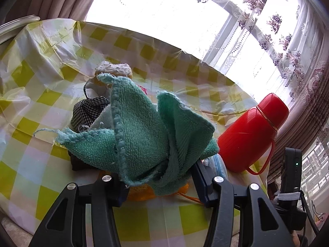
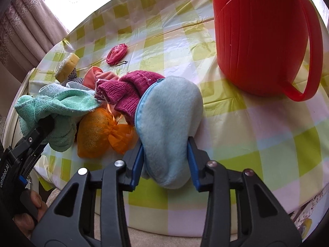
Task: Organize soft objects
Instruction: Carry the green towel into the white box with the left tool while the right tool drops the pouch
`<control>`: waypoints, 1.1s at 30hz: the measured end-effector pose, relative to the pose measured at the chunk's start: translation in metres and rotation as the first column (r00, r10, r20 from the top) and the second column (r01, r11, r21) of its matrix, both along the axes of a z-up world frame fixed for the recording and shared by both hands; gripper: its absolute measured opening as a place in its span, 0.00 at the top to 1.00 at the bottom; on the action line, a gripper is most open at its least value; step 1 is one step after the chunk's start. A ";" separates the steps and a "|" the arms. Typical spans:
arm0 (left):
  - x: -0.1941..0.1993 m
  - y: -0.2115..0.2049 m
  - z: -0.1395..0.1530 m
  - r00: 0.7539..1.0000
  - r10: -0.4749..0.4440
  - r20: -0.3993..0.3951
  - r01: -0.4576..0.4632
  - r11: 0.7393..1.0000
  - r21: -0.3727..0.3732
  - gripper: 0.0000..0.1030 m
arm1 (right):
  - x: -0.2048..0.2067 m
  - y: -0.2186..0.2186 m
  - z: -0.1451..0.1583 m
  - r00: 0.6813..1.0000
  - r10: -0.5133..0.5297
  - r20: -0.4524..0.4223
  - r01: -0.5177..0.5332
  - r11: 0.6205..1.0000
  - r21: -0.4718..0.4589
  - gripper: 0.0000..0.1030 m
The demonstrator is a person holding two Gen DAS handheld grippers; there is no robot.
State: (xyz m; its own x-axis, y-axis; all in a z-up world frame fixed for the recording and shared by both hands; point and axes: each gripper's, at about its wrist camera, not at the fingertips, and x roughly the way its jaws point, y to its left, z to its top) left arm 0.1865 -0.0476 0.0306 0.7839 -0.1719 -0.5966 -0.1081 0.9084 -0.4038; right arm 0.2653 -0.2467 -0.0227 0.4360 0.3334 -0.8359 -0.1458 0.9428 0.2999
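Left wrist view: green terry cloth (image 1: 144,131) bunched and lifted between the fingers of the left gripper (image 1: 162,183), corners sticking up, a loose thread trailing to the left.
Left jaws: clenched on the lower folds of the green terry cloth.
Behind the cloth: black-and-white checked fabric (image 1: 90,111), and further back a yellow sponge (image 1: 114,70) with a pale top.
Under the cloth: a strip of orange mesh (image 1: 141,192) showing on the table.
Right side of this view: red thermos jug (image 1: 250,133) upright, handle towards the camera.
Right wrist view: pale blue fleece pouch (image 2: 170,127) with a zip along its left edge, held between the blue pads of the right gripper (image 2: 165,160).
Right jaws: grasping the pale blue fleece pouch at its lower sides.
Pouch position: far end touching the magenta knit piece (image 2: 131,90), just beside the orange mesh bag (image 2: 98,131).
Pile: green terry cloth (image 2: 57,107) at left, a pink cloth (image 2: 96,76) behind the knit.
Apart from pile: round pink coin purse (image 2: 116,54) with a bead chain, lying alone on the yellow-checked tablecloth (image 2: 267,144).
Lower left corner: a person's fingers (image 2: 30,210) on the left gripper's handle.
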 end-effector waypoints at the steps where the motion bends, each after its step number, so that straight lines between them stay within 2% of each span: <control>1: -0.001 -0.001 0.001 1.000 -0.002 0.004 0.002 1.000 0.005 0.49 | -0.002 0.000 0.003 1.000 0.001 0.009 -0.001 1.000 -0.008 0.61; 7: -0.011 -0.010 0.007 0.999 -0.033 0.018 0.033 0.999 0.014 0.49 | -0.022 -0.014 0.020 0.998 -0.014 0.066 0.016 1.000 -0.026 0.63; 18: -0.031 -0.059 0.022 0.989 -0.145 0.037 0.144 0.989 0.031 0.49 | -0.076 -0.066 0.047 0.990 -0.065 0.124 0.070 0.997 -0.033 0.63; 25: -0.040 -0.098 0.031 0.973 -0.224 0.049 0.222 0.974 0.041 0.49 | -0.112 -0.124 0.059 0.978 -0.159 0.134 0.168 0.984 -0.060 0.63; 33: -0.049 -0.147 0.040 0.939 -0.338 0.060 0.335 0.941 0.051 0.49 | -0.153 -0.206 0.062 0.947 -0.294 0.131 0.314 0.933 -0.176 0.63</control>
